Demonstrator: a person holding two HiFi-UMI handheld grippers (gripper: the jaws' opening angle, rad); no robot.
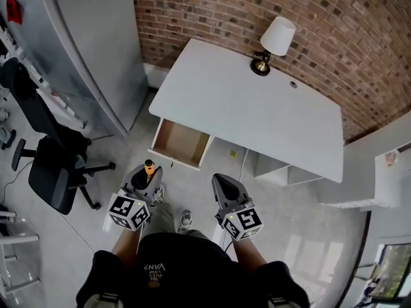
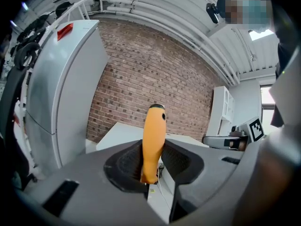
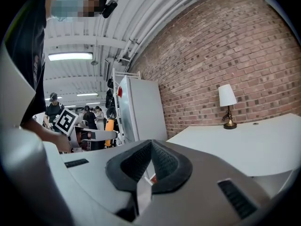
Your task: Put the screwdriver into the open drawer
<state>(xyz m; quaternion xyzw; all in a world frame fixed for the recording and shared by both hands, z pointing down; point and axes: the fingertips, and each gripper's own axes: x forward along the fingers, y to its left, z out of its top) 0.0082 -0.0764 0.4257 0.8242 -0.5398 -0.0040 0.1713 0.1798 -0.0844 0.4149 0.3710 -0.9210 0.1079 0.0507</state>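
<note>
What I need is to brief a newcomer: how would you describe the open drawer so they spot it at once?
Find the white desk against the brick wall, lamp on top. At its end nearest the grey refrigerator, the open drawer juts out. It alone shows a bare brown inside among white surfaces.

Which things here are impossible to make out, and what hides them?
Screwdriver shaft and tip: left gripper view, hidden between the jaws of the left tool.
Drawer rear: head view, covered by the desk top.
Small yellowish item near the drawer: head view, too small to identify.
</note>
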